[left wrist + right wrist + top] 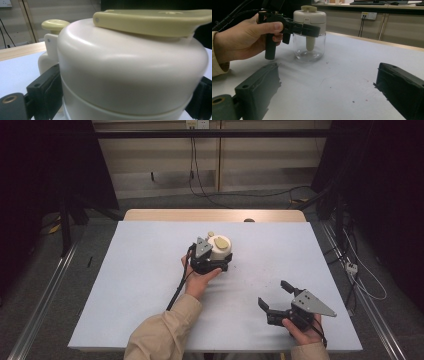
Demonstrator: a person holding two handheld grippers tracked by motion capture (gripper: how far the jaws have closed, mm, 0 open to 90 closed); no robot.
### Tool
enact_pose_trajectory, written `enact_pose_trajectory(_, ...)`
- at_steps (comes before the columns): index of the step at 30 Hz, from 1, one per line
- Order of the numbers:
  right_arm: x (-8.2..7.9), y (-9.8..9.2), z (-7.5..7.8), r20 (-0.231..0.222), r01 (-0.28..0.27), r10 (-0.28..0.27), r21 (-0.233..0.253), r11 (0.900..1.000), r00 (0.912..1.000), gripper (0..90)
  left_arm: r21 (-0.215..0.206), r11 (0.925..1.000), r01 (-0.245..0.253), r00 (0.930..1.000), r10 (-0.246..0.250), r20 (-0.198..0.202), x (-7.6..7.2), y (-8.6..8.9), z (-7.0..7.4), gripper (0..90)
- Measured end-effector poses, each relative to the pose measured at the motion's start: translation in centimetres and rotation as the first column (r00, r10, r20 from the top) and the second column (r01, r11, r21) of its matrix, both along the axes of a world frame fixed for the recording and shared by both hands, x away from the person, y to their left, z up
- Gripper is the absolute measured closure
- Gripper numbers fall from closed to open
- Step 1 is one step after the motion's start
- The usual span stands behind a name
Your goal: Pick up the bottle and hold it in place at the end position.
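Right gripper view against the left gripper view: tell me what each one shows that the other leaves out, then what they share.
Right gripper view alone: the jar's clear glass body with a cream stem inside, the left hand on the left gripper, and the right gripper's own jaws standing wide apart over bare table.

Left gripper view alone: the flat olive lever across the lid, close up.

Both: the cream lid, its knob, and the left gripper's jaws clamped either side of that lid.
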State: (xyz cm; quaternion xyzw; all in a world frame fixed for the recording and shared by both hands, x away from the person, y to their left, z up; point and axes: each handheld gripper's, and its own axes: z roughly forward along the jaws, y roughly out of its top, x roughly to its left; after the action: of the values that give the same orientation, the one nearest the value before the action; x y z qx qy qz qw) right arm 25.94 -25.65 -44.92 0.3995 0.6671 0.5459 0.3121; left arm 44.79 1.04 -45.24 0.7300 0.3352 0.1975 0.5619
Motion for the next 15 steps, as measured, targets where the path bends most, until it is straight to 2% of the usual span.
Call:
enact_pose_trajectory(4, 0.13, 0.18, -0.05, -0.003, -0.008, 0.008, -0.004, 1.000, 1.0000, 3.9, -0.014, 0.9999, -0.001, 1.0000, 0.001, -0.006, -0.11, 0.21, -0.13, 6.8)
enact_pose_trajectory(6, 0.19, 0.30, -0.04, -0.007, -0.011, 0.011, -0.004, 1.000, 0.9999, 3.9, -0.002, 1.0000, 0.002, 1.0000, -0.002, -0.001, -0.18, 0.26, -0.12, 6.8)
enact_pose_trajectory(15, 0.71, 0.44, -0.09, -0.021, -0.004, 0.003, -0.016, 1.000, 0.9998, 3.8, -0.007, 1.0000, 0.007, 1.0000, -0.007, 0.002, -0.24, 0.37, -0.21, 6.8)
